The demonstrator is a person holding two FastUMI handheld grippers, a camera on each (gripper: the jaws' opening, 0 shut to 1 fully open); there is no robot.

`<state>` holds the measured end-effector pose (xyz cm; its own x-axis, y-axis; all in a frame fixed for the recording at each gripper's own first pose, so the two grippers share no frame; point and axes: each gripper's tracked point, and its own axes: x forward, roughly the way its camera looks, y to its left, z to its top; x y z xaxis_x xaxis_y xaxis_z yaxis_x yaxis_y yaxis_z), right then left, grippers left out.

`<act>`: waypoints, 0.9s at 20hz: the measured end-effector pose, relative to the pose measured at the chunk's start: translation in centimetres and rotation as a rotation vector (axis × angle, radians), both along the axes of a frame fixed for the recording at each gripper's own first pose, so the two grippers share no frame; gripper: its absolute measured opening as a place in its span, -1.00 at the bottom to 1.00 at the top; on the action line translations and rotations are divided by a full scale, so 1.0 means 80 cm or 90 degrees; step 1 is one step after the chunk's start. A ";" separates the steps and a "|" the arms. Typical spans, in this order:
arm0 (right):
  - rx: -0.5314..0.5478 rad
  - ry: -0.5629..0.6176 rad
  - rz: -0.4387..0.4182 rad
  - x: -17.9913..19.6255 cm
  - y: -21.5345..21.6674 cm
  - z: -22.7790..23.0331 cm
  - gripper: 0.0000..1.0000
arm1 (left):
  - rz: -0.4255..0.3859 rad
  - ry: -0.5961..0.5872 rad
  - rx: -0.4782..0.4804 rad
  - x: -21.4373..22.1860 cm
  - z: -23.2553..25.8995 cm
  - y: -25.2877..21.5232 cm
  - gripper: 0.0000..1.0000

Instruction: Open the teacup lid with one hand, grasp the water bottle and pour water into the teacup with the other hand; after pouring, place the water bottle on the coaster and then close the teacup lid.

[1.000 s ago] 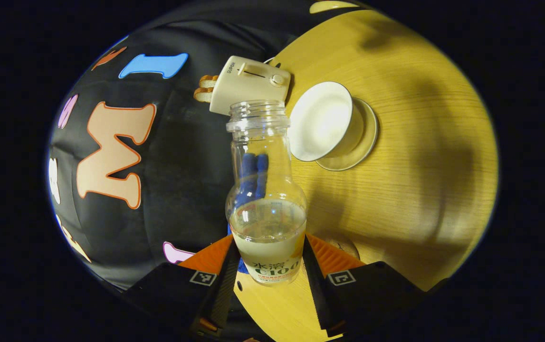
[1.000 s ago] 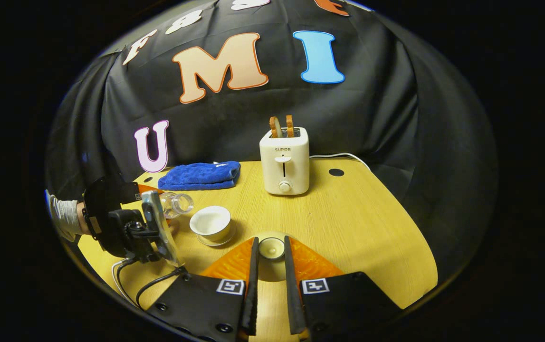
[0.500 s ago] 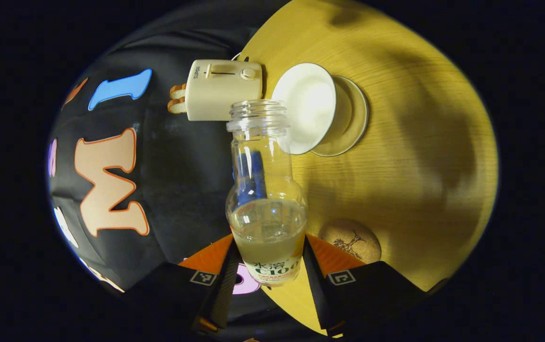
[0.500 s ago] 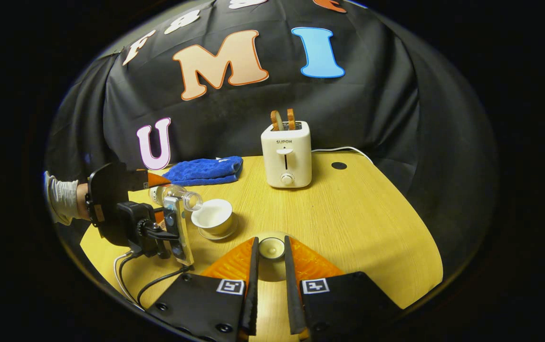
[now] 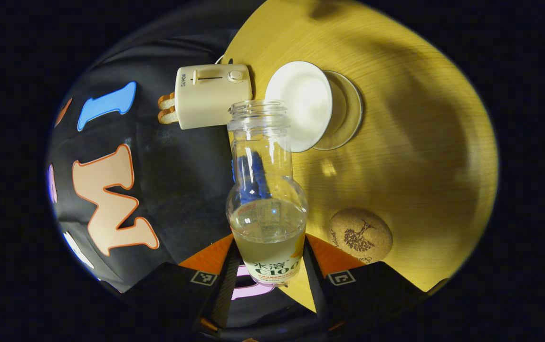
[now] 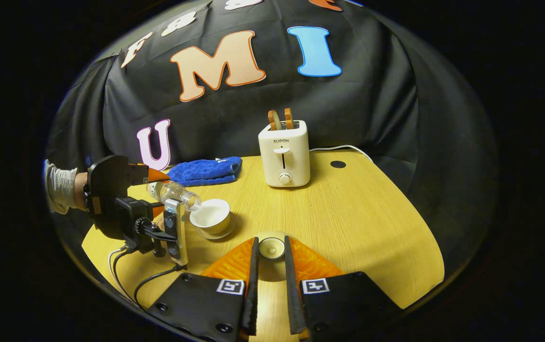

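Observation:
My left gripper (image 5: 268, 259) is shut on an uncapped clear water bottle (image 5: 265, 190), tipped over with its mouth at the rim of the open white teacup (image 5: 301, 107), which sits on its saucer (image 5: 348, 114). In the right gripper view the bottle (image 6: 173, 193) leans down toward the teacup (image 6: 211, 216), with the left gripper (image 6: 156, 176) and a hand behind it. My right gripper (image 6: 271, 247) is shut on the knob of the white teacup lid (image 6: 271, 248), held up off the table. A round cork coaster (image 5: 360, 236) lies near the left gripper.
A white toaster (image 6: 284, 154) with two bread slices stands at the back of the wooden table (image 6: 358, 223), its cord trailing right. A folded blue cloth (image 6: 205, 171) lies back left. Cables (image 6: 132, 280) hang from the left gripper near the table's front edge.
The left gripper tipped the bottle further and brought its mouth over to the teacup's rim. The coaster came into fuller view. The right gripper stayed still with the lid.

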<state>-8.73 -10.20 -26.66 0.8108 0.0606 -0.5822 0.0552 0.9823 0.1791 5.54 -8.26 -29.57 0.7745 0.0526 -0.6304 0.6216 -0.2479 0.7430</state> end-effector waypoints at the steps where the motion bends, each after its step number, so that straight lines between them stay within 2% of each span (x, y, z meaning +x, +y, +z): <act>1: -0.004 -0.003 0.002 0.000 0.000 0.001 -0.40 | -0.002 -0.001 0.013 0.001 0.002 0.002 0.37; 7: -0.003 -0.011 0.016 0.001 0.006 0.000 -0.40 | -0.003 -0.002 0.095 0.008 0.015 0.009 0.37; 18: -0.001 -0.015 0.014 -0.001 -0.002 0.000 -0.43 | -0.004 -0.001 0.197 0.010 0.041 0.020 0.37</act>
